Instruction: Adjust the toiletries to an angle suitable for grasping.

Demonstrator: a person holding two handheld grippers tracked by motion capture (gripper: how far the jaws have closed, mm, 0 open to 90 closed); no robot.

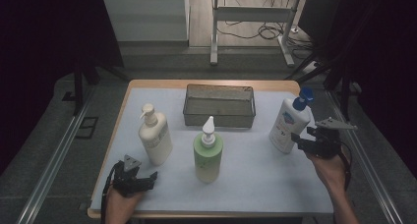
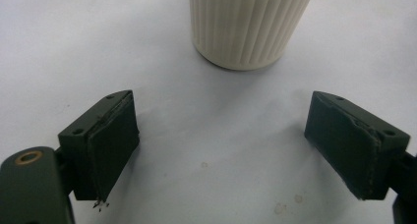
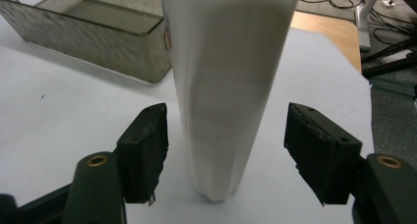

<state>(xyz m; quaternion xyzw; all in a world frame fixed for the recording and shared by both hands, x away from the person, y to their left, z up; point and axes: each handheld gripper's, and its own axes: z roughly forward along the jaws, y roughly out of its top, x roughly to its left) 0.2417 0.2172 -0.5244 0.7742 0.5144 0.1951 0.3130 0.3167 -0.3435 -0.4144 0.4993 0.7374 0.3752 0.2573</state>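
Observation:
A white bottle with a blue pump (image 1: pixel 287 123) stands at the table's right side. My right gripper (image 1: pixel 299 141) is just beside it, open; in the right gripper view the white bottle (image 3: pixel 223 86) stands between the jaws with a gap on each side. A cream pump bottle (image 1: pixel 154 135) stands at the left, and my left gripper (image 1: pixel 147 177) rests open on the table in front of it. The left gripper view shows the ribbed base of the cream bottle (image 2: pixel 248 25) beyond the spread jaws. A green pump bottle (image 1: pixel 208 153) stands in the middle.
A grey mesh basket (image 1: pixel 219 106) sits at the back centre of the white table cover (image 1: pixel 265 180). The basket (image 3: pixel 83 32) lies left of the white bottle in the right gripper view. Metal rails run along both sides of the table.

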